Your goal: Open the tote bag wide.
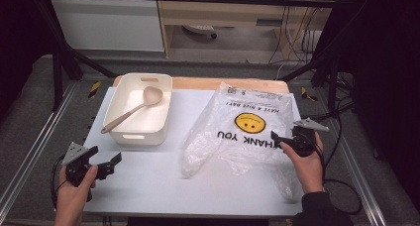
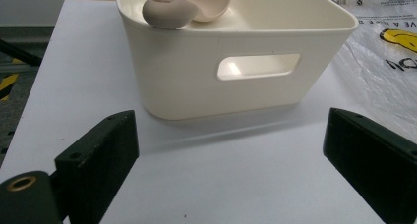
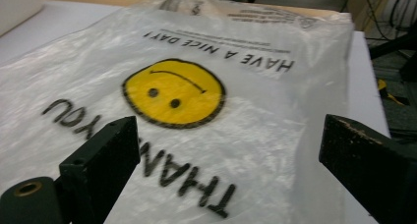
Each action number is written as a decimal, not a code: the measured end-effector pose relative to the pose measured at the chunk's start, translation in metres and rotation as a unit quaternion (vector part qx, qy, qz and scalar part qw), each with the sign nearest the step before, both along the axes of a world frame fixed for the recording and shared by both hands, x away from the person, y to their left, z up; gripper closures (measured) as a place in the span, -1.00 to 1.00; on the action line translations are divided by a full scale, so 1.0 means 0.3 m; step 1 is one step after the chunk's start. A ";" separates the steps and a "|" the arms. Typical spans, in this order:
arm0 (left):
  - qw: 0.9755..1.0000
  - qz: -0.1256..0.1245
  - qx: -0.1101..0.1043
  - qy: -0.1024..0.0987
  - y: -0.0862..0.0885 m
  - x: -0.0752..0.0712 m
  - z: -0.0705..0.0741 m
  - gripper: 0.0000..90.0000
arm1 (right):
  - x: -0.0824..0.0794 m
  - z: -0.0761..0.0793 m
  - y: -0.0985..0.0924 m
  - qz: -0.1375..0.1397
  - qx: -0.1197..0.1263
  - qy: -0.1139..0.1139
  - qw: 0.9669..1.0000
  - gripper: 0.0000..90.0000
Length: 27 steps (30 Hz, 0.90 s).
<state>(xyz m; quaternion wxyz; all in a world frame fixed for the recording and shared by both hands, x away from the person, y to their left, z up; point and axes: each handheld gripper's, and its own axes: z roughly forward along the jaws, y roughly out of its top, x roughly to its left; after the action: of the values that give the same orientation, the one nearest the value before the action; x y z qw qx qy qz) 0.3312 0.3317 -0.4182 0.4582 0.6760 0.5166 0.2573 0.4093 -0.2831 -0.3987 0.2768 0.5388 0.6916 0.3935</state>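
Your right gripper (image 1: 283,139) is over the near right part of the thin see-through plastic bag (image 1: 237,132) with the yellow smiley face and the black words THANK YOU. In the right gripper view its two black jaws stand wide apart, and the bag (image 3: 196,111) lies flat under them. Nothing is pinched between them. The bag is spread out on the right half of the white table top (image 1: 148,186), with its crinkly handles toward you.

Your left gripper (image 1: 101,165) is at the near left of the table. Its jaws are wide open too, and they hold nothing. It points at the cream plastic tub with cut-out handles (image 2: 236,81), which sits just past the jaws.

The tub (image 1: 141,132) stands at the far left of the table, near the bag but not touching it. A beige spoon with a long handle (image 1: 131,112) lies in it at a slant. Its bowl is deep inside, and its handle end rests on the near left rim.
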 end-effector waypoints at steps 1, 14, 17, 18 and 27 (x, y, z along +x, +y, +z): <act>1.000 0.000 0.000 0.000 0.001 0.000 0.000 -0.86 | -0.009 0.003 0.013 0.006 0.000 0.000 1.000 -0.80; 1.000 0.002 0.001 0.003 0.002 0.002 -0.002 -0.86 | -0.086 -0.019 0.206 0.100 0.003 0.032 0.994 -0.81; 1.000 0.002 0.002 0.004 0.002 0.002 -0.002 -0.86 | -0.097 -0.028 0.265 0.128 -0.006 0.039 0.991 -0.81; 1.000 0.002 0.002 0.004 0.002 0.002 -0.002 -0.86 | -0.099 -0.031 0.284 0.135 -0.011 0.040 0.990 -0.81; 1.000 0.002 0.004 0.005 0.003 0.003 -0.003 -0.86 | -0.118 -0.049 0.401 0.183 -0.011 0.054 0.982 -0.80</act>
<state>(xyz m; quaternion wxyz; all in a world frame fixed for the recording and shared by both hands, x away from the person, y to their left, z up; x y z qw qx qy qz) 0.3321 0.3327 -0.4192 0.4525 0.6779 0.5195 0.2566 0.3738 -0.1627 -0.4134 0.1689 0.4205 0.7966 0.4001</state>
